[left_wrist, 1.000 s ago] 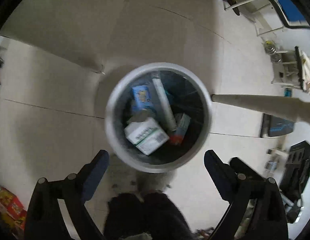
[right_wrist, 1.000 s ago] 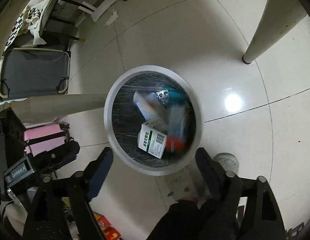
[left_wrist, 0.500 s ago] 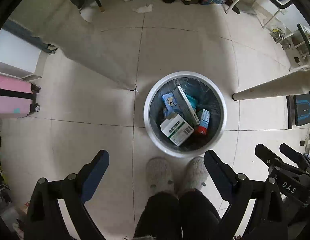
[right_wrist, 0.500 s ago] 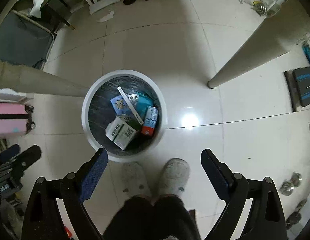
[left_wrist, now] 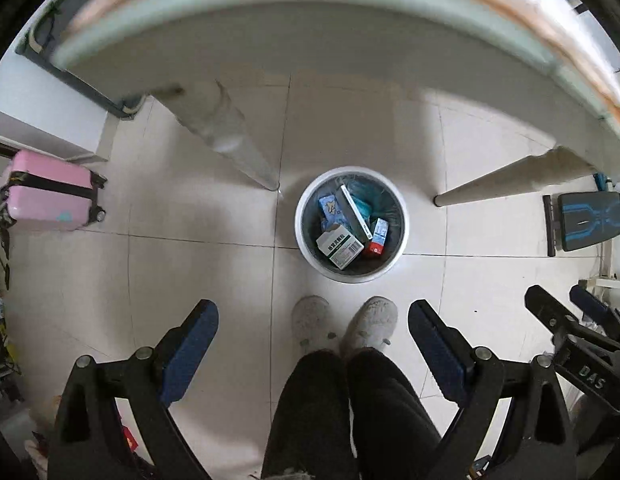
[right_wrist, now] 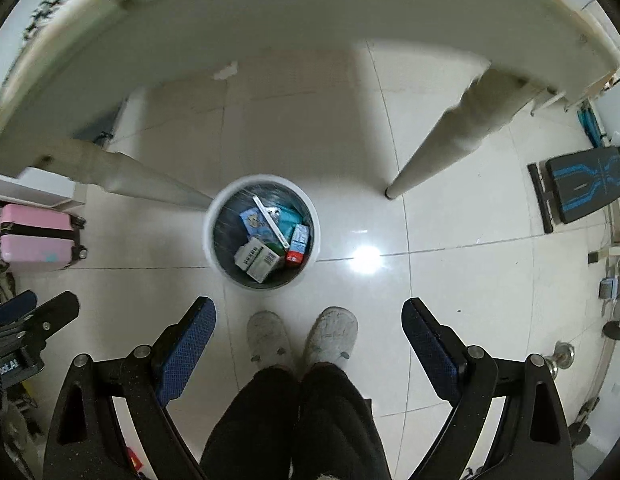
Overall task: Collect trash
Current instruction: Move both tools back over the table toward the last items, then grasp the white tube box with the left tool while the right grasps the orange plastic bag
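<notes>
**Clerk:** Left wrist view, item one: bin [left_wrist: 352,224], white, round, standing on the tiled floor [left_wrist: 189,272] just ahead of your slippers [left_wrist: 344,326], between two table legs [left_wrist: 229,140]. Contents: white box with barcode [left_wrist: 340,246], small red-and-blue carton [left_wrist: 377,236], long flat pack [left_wrist: 352,208] leaning across, blue packet [left_wrist: 328,208], teal wrapper [left_wrist: 366,196]. All lie inside the rim, which I judge is where collected trash belongs.

**Operator:** And my grippers?

**Clerk:** Item two: your left gripper [left_wrist: 313,344], jaws spread wide, nothing between them. Item three: your right gripper [right_wrist: 309,340], likewise spread and empty. You hold both high above the floor, pointing almost straight down, side by side; each camera catches the other tool at its edge. The bin sits far below and ahead of the fingertips, well apart from both.

**Operator:** Why that height?

**Clerk:** A guess only: the underside of the table [left_wrist: 310,40] fills the top of both views, so you stand at its edge, raised to reach whatever lies on top. The tabletop itself is not shown, so I cannot list any trash left there.

**Operator:** Surroundings?

**Clerk:** Item four: pink suitcase [left_wrist: 49,196], on your left, well apart from the bin. Item five: black pad with blue lines [left_wrist: 590,220], on your right. Neither looks like trash.
</notes>
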`<state>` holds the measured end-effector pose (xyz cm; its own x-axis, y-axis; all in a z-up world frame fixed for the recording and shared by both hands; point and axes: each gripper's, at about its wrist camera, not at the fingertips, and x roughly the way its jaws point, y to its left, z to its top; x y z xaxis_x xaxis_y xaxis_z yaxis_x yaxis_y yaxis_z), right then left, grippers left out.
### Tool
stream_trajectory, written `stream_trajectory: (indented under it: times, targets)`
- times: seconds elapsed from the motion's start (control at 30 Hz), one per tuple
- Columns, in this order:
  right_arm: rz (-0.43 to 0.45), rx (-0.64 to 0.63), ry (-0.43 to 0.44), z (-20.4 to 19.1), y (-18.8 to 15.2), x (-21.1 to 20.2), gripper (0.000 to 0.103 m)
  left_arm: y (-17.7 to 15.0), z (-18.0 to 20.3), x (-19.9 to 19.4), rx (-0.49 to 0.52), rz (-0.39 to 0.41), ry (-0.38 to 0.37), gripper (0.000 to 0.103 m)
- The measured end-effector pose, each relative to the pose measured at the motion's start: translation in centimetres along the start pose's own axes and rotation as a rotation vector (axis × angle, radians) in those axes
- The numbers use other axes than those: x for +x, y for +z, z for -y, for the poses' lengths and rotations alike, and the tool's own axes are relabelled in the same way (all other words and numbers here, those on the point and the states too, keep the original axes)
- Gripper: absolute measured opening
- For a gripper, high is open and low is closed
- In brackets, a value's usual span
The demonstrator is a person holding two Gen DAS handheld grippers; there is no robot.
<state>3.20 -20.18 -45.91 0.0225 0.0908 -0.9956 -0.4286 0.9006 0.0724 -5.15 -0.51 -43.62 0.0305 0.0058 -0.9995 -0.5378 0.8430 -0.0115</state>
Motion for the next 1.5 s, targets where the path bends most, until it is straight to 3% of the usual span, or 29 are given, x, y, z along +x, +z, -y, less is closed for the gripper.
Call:
stream_trajectory:
  times: [0.37, 0.57, 0.63, 0.83, 0.93, 1.0, 1.2, 1.3, 1.4, 1.5]
  targets:
    - [0.041, -0.015, 0.048, -3.2, 0.6, -15.8, 0.095, 0.8, -1.0, -12.5, 0.014, 0.100, -0.035, 0.097]
    - [0.090, 0.046, 0.128, -3.9, 5.9, -21.0, 0.096, 6.3, -0.9, -17.6, -0.013, 0.250, -0.005, 0.097]
    - [0.110, 0.044, 0.130, -4.2, 8.4, -22.0, 0.096, 8.8, -0.8, -18.4, -0.025, 0.269, 0.012, 0.103]
    - [0.166, 0.080, 0.118, -1.8, 20.4, -24.4, 0.096, 18.6, 0.3, -19.4, -0.109, 0.292, 0.025, 0.103]
    - [0.190, 0.095, 0.104, 0.1, 28.7, -24.4, 0.096, 25.3, 1.7, -19.2, -0.160, 0.278, 0.030, 0.103]
    - [0.191, 0.125, 0.110, 2.0, 36.2, -23.7, 0.096, 30.1, 2.6, -18.8, -0.217, 0.263, 0.038, 0.103]
    - [0.198, 0.200, 0.114, 6.6, 56.5, -20.0, 0.096, 44.3, 4.9, -16.1, -0.362, 0.189, 0.016, 0.103]
    - [0.175, 0.176, 0.113, 7.3, 66.4, -17.0, 0.096, 50.4, 5.9, -14.3, -0.422, 0.162, -0.004, 0.103]
    - [0.151, 0.102, 0.075, 6.8, 74.2, -13.9, 0.096, 55.5, 6.5, -12.0, -0.476, 0.130, -0.033, 0.103]
    - [0.109, 0.019, 0.049, 5.6, 79.7, -10.5, 0.096, 60.1, 6.5, -9.2, -0.559, 0.081, -0.067, 0.103]
